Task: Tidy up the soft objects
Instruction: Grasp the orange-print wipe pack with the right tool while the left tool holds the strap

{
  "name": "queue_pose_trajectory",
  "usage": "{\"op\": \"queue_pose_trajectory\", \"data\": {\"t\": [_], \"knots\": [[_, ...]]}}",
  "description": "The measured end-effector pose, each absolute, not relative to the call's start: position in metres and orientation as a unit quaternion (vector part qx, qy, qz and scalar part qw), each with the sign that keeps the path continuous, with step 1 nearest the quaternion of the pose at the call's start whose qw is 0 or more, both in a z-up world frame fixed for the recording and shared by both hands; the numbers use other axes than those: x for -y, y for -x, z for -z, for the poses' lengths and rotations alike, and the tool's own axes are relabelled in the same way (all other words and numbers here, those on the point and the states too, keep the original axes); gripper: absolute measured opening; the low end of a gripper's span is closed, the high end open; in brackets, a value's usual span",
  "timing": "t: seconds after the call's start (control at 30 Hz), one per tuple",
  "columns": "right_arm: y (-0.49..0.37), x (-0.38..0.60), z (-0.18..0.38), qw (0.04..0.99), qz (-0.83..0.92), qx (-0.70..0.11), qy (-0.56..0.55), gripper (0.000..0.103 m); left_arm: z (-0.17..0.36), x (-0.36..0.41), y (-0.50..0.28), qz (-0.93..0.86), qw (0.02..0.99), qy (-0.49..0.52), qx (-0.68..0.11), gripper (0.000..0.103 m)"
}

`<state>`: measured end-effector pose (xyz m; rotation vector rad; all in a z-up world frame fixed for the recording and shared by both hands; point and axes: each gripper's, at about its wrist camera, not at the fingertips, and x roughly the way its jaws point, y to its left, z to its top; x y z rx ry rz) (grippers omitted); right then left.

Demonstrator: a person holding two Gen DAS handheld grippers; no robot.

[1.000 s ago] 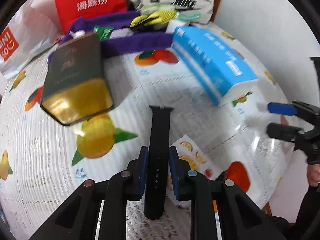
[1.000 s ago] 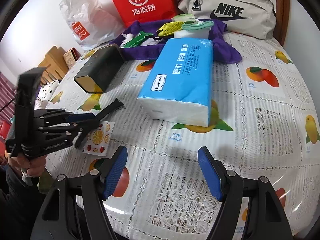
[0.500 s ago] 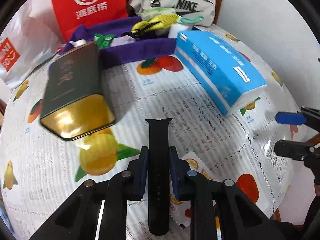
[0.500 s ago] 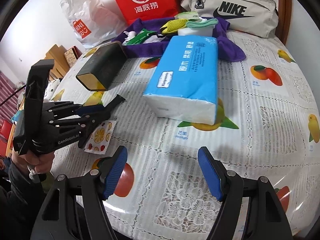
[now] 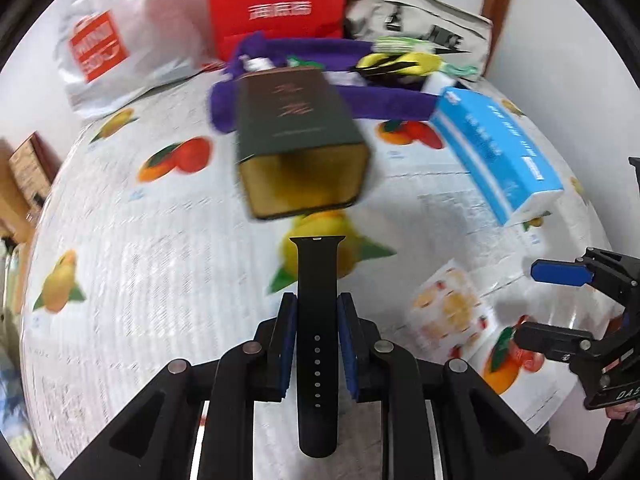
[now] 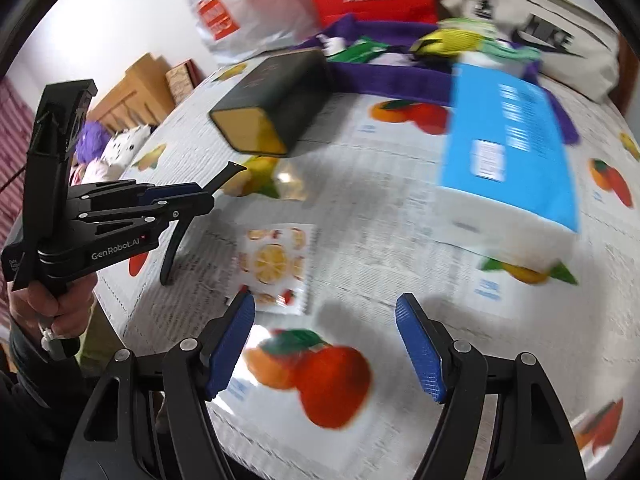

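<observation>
My left gripper (image 5: 317, 312) is shut on a black watch strap (image 5: 318, 280), lifted above the fruit-print tablecloth (image 5: 160, 248); the strap's tip points toward the dark tin box (image 5: 296, 148). From the right wrist view the left gripper (image 6: 200, 196) sits at the left with the strap (image 6: 224, 178) sticking out of it and drooping behind. My right gripper (image 6: 326, 328) stands open over the table's near edge, nothing between its blue pads. A fruit sticker sheet (image 6: 276, 268) lies flat just ahead of it. A blue tissue pack (image 6: 516, 148) lies to the right.
At the back lie a purple cloth (image 5: 372, 100) holding yellow and green items, a red paper bag (image 5: 276, 0), a white plastic bag (image 5: 108, 52) and a beige bag (image 5: 420, 12). A hand (image 6: 52, 308) grips the left tool. Wooden furniture stands beyond the left table edge.
The left gripper with the strap has swung left, so the tin box now sits straight ahead. The right gripper has shifted left and nearer the sticker sheet. Both views are motion-blurred.
</observation>
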<state>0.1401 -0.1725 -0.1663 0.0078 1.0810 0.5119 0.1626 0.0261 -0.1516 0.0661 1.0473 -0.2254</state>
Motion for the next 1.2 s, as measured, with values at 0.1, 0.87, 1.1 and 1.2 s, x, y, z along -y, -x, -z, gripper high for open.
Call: {"op": "queue_pose_trajectory", "data": {"t": [0.1,0.87,1.1,1.2], "knots": [[-0.145,0.149,0.176,0.821,-0.248,-0.515,0.008,0.073,0.155,-0.044,-0.157,0.091,0.862,-0.019,-0.498,0.02],[-0.138,0.128,0.182,0.86,-0.193,-0.466,0.082,0.034,0.169,-0.079,-0.139,0.088,0.866,0.043,-0.49,0.02],[-0.13,0.168,0.181,0.856,-0.183,-0.483,0.024,0.032,0.168,-0.068,-0.139,0.101,0.864,0.052,-0.49,0.02],[-0.127,0.175,0.18,0.857,-0.174,-0.484,0.024,0.032,0.167,-0.064,-0.138,0.106,0.863,0.054,-0.492,0.02]]}}
